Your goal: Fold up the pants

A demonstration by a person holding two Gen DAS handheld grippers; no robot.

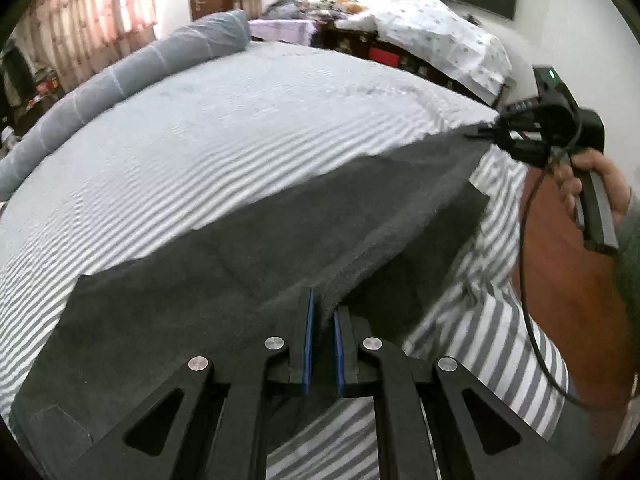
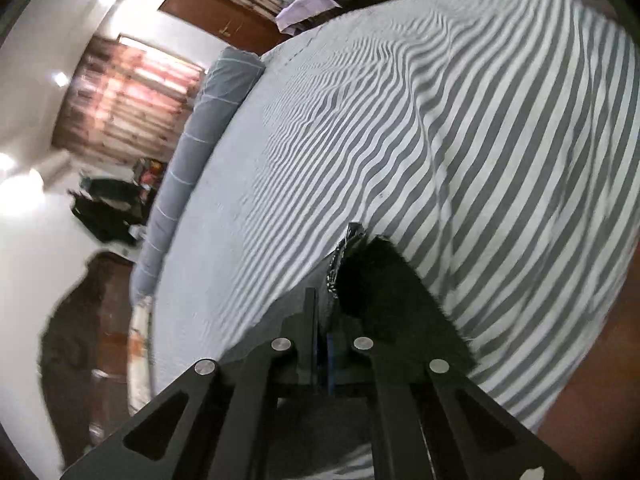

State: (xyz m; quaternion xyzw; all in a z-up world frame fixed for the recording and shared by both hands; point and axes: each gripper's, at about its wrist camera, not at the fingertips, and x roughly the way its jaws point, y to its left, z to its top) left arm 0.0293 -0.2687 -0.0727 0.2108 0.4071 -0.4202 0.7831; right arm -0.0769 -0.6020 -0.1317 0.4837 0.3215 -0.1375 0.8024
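- We see the left gripper (image 1: 322, 308) clamped on the dark pants (image 1: 248, 264).
- Right gripper (image 2: 322, 312) pinches the pants' far corner above the striped bed (image 1: 240, 120).

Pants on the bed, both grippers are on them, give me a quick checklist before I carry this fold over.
1. Left hand-held gripper shut on dark grey pants: ok.
2. Right hand-held gripper pinching the far corner: ok.
3. Edge between the grips taut: ok.
4. Striped bedsheet ahead free of objects: ok.
5. Grey bolster apart from pants: ok.
6. Layers aligned underneath: cannot tell.
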